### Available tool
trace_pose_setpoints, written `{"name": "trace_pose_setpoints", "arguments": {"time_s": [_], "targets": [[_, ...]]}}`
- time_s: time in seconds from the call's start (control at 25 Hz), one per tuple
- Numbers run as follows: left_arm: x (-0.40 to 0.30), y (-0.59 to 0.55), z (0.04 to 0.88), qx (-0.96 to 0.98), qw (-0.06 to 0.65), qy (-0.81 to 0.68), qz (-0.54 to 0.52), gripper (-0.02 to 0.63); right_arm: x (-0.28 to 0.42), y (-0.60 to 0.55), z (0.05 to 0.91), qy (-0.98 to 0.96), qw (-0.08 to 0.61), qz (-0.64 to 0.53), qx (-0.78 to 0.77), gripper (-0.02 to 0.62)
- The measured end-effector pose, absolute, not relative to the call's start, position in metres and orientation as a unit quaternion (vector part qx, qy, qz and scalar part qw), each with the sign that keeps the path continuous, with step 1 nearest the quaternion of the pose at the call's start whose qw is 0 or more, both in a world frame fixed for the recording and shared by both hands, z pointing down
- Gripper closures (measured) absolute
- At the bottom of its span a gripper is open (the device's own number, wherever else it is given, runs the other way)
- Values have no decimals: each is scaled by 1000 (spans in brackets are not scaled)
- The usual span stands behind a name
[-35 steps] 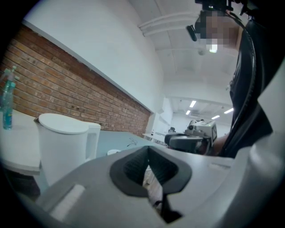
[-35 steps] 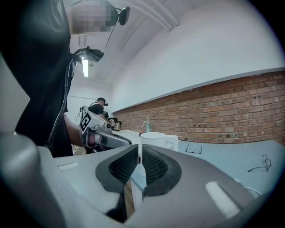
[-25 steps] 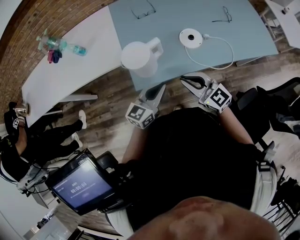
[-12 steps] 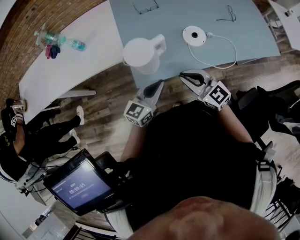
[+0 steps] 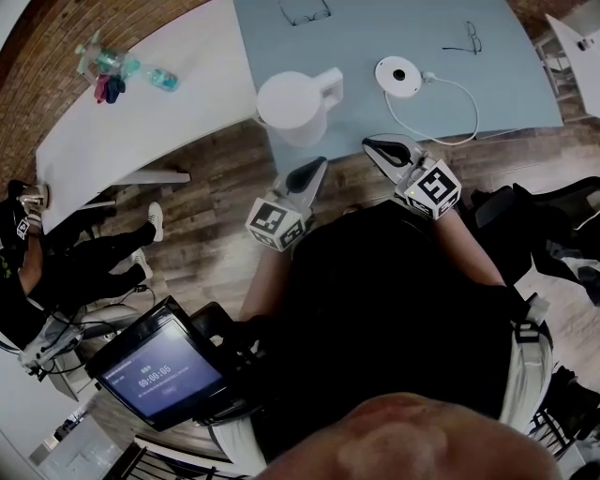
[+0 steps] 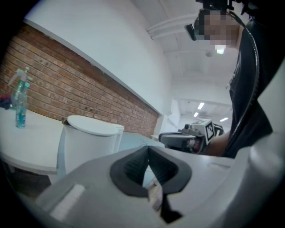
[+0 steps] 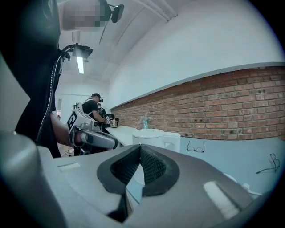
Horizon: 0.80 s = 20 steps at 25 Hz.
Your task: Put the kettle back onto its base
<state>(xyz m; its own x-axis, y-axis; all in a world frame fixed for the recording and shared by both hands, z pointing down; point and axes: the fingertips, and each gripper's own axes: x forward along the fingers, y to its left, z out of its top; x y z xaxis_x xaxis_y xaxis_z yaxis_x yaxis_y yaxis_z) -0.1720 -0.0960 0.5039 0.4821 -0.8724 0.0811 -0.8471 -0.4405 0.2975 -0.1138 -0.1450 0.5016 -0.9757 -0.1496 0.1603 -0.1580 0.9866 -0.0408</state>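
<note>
A white lidded kettle (image 5: pixel 295 105) stands near the front edge of the pale blue table (image 5: pixel 375 33). Its round white base (image 5: pixel 400 73) sits off to the right, a white cable (image 5: pixel 450 117) looping from it. Both grippers hover over the wooden floor just short of the table edge. My left gripper (image 5: pixel 317 163) is shut and empty, below the kettle. My right gripper (image 5: pixel 370 142) is shut and empty, below the base. The left gripper view has the kettle (image 6: pixel 89 142) ahead on the left. The right gripper view has the kettle (image 7: pixel 156 136) straight beyond the closed jaws.
Two pairs of glasses (image 5: pixel 305 13) (image 5: pixel 472 37) lie at the back of the blue table. A spray bottle (image 5: pixel 150 77) rests on the adjoining white table (image 5: pixel 141 141). A seated person (image 5: pixel 84 272) is at the left, a monitor (image 5: pixel 155 375) near my body.
My right gripper's jaws have closed from a small gap. Both grippers have crept slightly toward the table edge; the kettle and base have not moved on the table.
</note>
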Motion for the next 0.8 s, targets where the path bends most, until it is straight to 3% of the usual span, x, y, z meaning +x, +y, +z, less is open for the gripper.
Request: {"name": "trace_pose_setpoints", "arguments": {"time_s": [0.6, 0.8], "targets": [[-194, -79, 516, 820, 158, -548, -54, 603, -168, -225, 552, -975, 181, -36, 127, 558], [-205, -68, 519, 807, 159, -566, -53, 603, -185, -259, 577, -967, 205, -15, 153, 476]]}}
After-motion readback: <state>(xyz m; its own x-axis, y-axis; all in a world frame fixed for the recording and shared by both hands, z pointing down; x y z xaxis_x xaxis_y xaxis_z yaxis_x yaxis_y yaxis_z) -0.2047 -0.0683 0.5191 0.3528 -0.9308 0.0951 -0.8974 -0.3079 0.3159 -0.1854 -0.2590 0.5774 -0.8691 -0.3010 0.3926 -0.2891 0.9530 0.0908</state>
